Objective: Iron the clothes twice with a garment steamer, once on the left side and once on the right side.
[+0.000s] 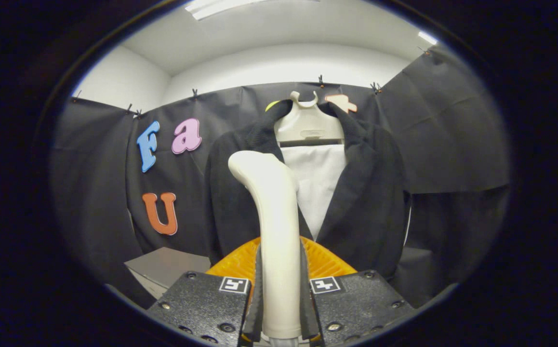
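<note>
Jaws (pixel 279 294) clamped on the cream handle of the garment steamer (pixel 272 226), both fingers pressed against its sides. Steamer upright, its curved top level with the chest of the dark jacket (pixel 370 202). Jacket hung on a pale hanger (pixel 308 125), just beyond the steamer, white lining exposed between the lapels.

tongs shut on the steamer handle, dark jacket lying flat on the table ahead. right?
Not quite. The tongs are shut on the steamer handle, but the dark jacket is not lying flat: it hangs on a white hanger against the booth wall beyond the fingers, as the gripper view shows.
</note>
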The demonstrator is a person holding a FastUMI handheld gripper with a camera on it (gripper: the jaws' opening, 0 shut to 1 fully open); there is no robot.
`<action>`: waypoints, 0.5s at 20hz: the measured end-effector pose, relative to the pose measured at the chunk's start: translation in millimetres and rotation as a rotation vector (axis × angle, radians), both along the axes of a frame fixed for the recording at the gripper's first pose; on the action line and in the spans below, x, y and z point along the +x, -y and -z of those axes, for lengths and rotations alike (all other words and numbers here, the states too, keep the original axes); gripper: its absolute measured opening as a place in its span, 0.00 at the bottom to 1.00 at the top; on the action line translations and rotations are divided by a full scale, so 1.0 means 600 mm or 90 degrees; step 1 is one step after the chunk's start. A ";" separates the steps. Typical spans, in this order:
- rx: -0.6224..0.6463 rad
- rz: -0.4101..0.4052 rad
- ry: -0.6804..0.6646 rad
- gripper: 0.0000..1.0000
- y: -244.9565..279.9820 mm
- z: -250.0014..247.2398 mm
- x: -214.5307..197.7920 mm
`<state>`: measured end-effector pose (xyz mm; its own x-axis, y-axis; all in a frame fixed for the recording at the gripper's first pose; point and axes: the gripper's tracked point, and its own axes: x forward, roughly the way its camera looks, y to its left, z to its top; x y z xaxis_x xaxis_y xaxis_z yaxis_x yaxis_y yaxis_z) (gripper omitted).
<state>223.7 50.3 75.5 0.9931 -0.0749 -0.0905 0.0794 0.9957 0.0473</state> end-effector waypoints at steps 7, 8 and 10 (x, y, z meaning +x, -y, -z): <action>-0.018 0.014 -0.044 0.33 0.007 0.063 -0.028; -0.018 0.016 -0.051 0.33 0.010 0.071 -0.031; -0.022 0.020 -0.067 0.33 0.013 0.089 -0.038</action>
<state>201.1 42.5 21.8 0.9754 -0.1111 -0.1905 0.1137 0.9935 0.0027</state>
